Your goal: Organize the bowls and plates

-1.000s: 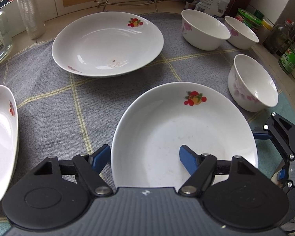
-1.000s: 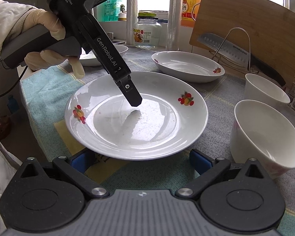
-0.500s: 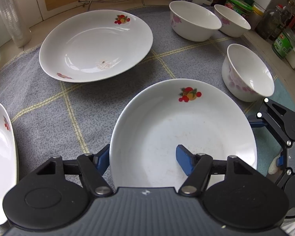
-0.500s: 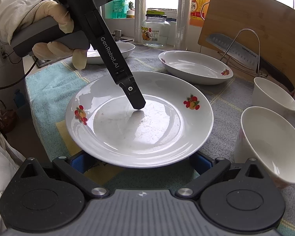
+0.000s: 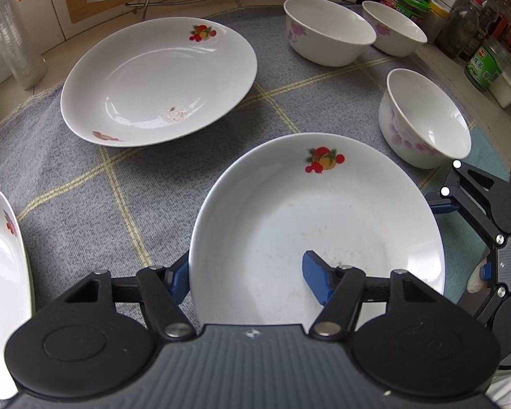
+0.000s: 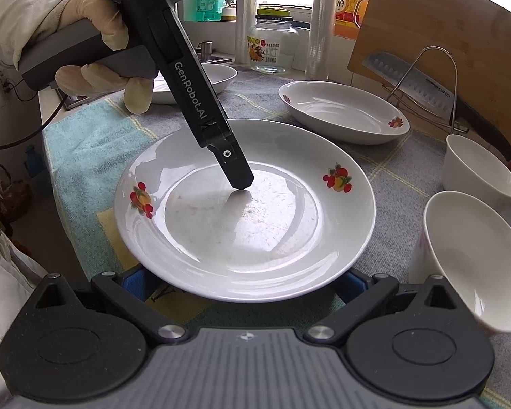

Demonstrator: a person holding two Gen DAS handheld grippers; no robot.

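Observation:
A white plate with fruit prints lies on the grey checked cloth. My left gripper straddles its near-left rim, one blue pad outside and one inside. Its jaws are closing with the rim between them, and I see no firm press. In the right wrist view one left finger touches down inside the plate; the other is hidden. My right gripper stands open, its fingers wide apart at the plate's opposite rim. A second plate and a third lie nearby. Three bowls stand to the right.
A cleaver on a wire rack leans against a wooden board at the back. A glass jar, bottles and a roll stand by the window. Jars and bottles crowd the right counter edge. A gloved hand holds the left gripper.
The left gripper's jaws have narrowed around the plate's rim, and its view has rolled slightly. The right gripper has hardly moved. The plate stays on the cloth.

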